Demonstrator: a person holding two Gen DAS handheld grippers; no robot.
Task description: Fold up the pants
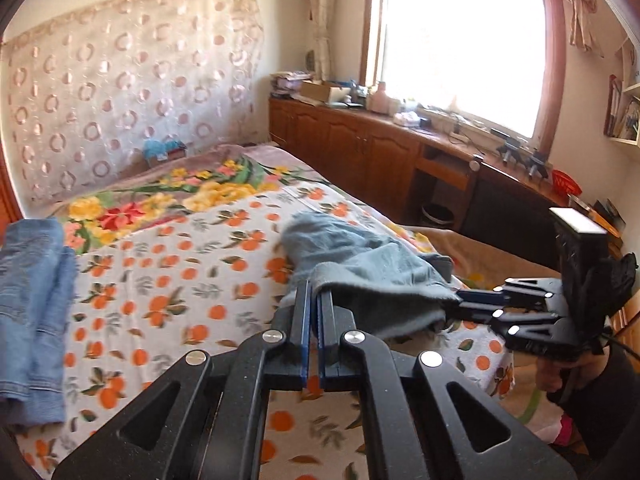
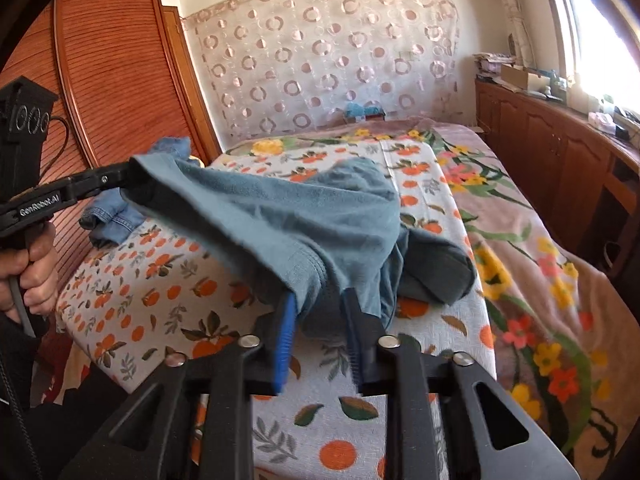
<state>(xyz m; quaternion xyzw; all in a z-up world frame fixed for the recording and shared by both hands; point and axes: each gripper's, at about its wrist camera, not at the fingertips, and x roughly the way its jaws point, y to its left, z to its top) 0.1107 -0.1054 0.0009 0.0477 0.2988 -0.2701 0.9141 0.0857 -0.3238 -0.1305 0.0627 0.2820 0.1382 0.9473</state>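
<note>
Grey-blue pants [image 1: 360, 256] lie bunched on the orange-print sheet [image 1: 180, 280] of the bed, with one edge lifted and stretched between both grippers. My left gripper [image 1: 317, 290] is shut on the near corner of that edge. In the right wrist view it [image 2: 124, 178] holds the corner up at the left, with a hand [image 2: 36, 264] on its grip. My right gripper [image 2: 318, 304] has a thick fold of the pants [image 2: 288, 208] bunched between its blue pads [image 2: 285, 332]. In the left wrist view it [image 1: 460, 302] grips the far end of the raised edge.
Blue denim jeans [image 1: 32, 300] lie at the bed's left side, near a wooden wardrobe [image 2: 120, 80]. A floral blanket [image 2: 532, 248] covers the bed's right side and head end. Wooden cabinets [image 1: 360, 148] with clutter run under the window. A small blue item [image 1: 164, 150] sits by the curtain.
</note>
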